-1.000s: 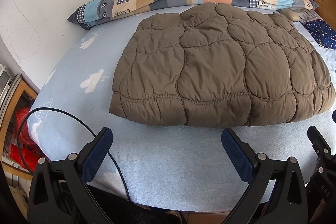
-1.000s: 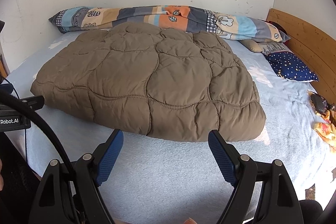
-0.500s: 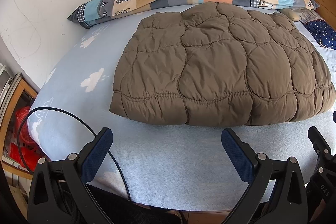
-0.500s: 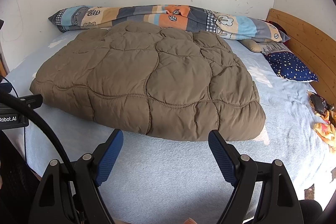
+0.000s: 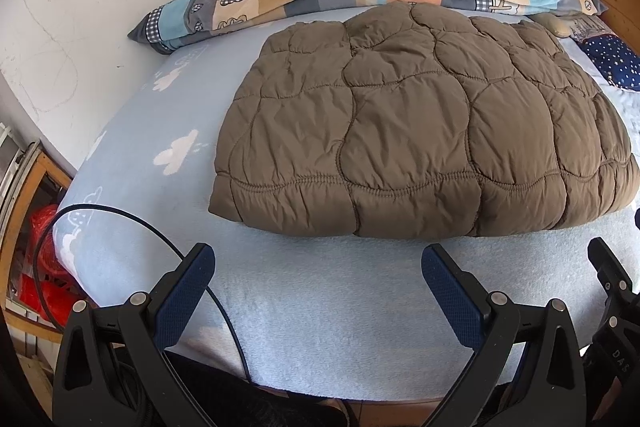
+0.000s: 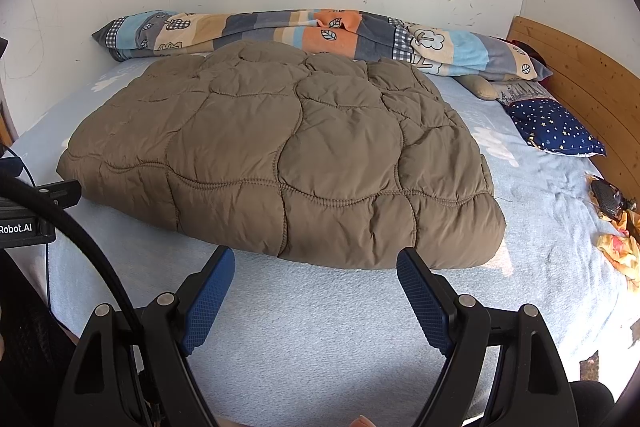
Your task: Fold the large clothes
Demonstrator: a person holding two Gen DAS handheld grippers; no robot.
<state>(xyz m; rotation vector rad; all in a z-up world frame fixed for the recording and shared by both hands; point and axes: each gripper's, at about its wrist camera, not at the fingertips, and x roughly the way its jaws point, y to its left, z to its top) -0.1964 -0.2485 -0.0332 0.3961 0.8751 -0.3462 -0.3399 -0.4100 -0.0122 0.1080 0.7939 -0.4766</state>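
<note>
A brown quilted padded garment (image 5: 420, 123) lies folded into a thick rectangle on the light blue bed sheet (image 5: 320, 291); it also shows in the right wrist view (image 6: 288, 155). My left gripper (image 5: 318, 267) is open and empty, hovering over the sheet just short of the garment's near edge. My right gripper (image 6: 316, 267) is open and empty, close to the garment's near edge toward its right part. Part of the right gripper (image 5: 612, 287) shows at the right edge of the left wrist view.
A rolled patchwork blanket (image 6: 312, 31) lies along the back wall. A navy starred pillow (image 6: 556, 127) and a wooden headboard (image 6: 584, 79) are at the right. Small colourful items (image 6: 616, 223) lie at the bed's right edge. A black cable (image 5: 160, 239) crosses the sheet's left corner.
Both views have risen and drawn back very slightly; the garment sits a little lower and farther in frame. The garment itself has not moved and both grippers stay open.
</note>
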